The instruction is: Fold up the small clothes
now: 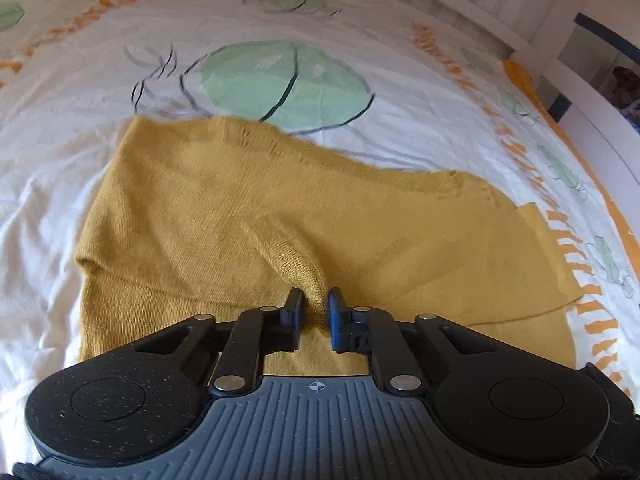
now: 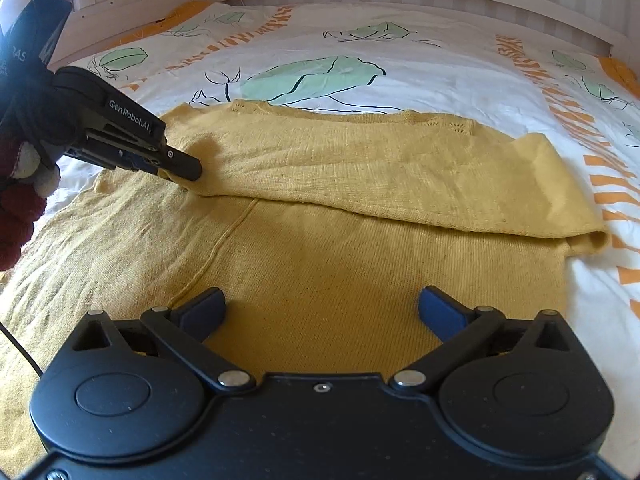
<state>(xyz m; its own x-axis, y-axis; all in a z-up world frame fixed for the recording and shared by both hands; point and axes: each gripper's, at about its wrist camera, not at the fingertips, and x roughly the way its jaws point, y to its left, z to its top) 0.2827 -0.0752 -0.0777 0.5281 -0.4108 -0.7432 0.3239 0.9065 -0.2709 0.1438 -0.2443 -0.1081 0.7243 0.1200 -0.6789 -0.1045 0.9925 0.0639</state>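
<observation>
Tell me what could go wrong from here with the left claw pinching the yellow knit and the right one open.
1. The left claw holds only a small bunch of the yellow knit top; pulling may stretch it or let it slip.
2. The folded-over flap lies loose, so dragging could undo it.
3. The right claw is open above the lower panel, pinning nothing, so the whole garment may slide on the bedsheet.

Right gripper point(image 2: 322, 312) hangs over the near part of the yellow sweater point(image 2: 320, 264), jaws spread wide, nothing between them. Left gripper point(image 2: 182, 172) pinches a fold of the sweater at upper left; far half is folded over. Sweater lies on the patterned bed point(image 2: 460, 76).
</observation>
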